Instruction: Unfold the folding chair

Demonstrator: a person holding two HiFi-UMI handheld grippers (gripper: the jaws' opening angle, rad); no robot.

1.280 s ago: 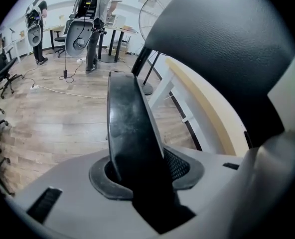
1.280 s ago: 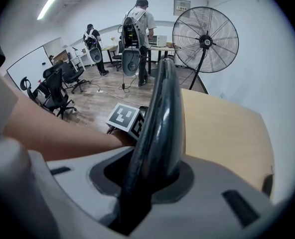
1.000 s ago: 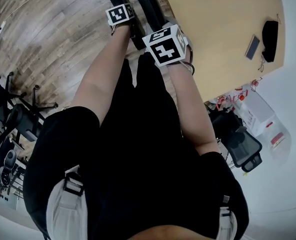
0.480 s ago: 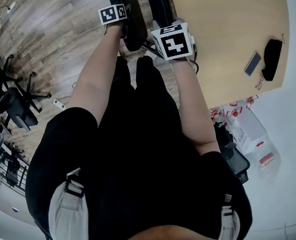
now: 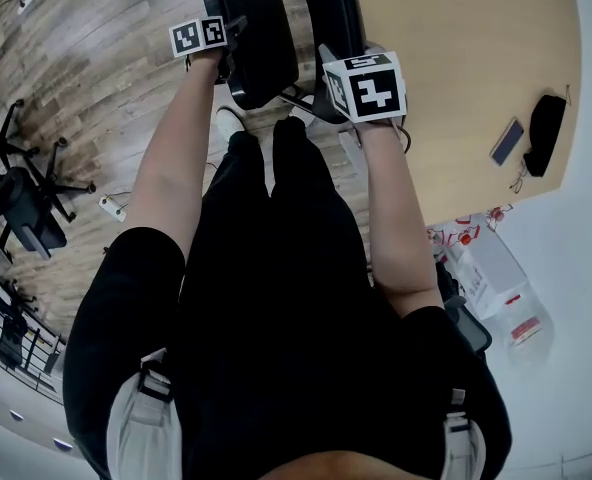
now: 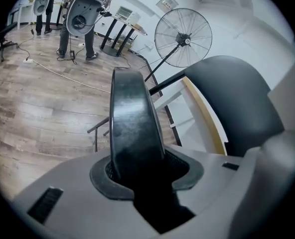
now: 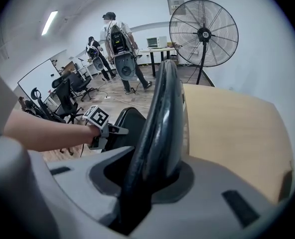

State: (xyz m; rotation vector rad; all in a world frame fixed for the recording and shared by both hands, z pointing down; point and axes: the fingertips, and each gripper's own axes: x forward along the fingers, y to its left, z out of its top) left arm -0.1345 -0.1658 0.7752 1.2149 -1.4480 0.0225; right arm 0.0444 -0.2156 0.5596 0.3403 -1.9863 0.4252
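Note:
The black folding chair stands in front of me, partly opened. Its seat (image 5: 256,33) swings out to the left of the backrest (image 5: 332,13). My left gripper (image 5: 224,46) is shut on the seat's rim (image 6: 135,128), which runs upright between the jaws in the left gripper view. My right gripper (image 5: 344,70) is shut on the backrest's edge (image 7: 160,123). In the right gripper view the seat (image 7: 123,128) and the left gripper (image 7: 101,123) show to the left of the backrest. The fingertips are hidden in the head view.
A light wooden table (image 5: 456,58) stands close on the right, with a phone (image 5: 506,141) and a black pouch (image 5: 541,118) on it. Office chairs (image 5: 16,208) are at the left. A standing fan (image 7: 203,34) and people (image 7: 118,44) are farther off on the wood floor.
My left gripper has moved left and a little down with the seat, which has swung away from the backrest. The right gripper has hardly moved.

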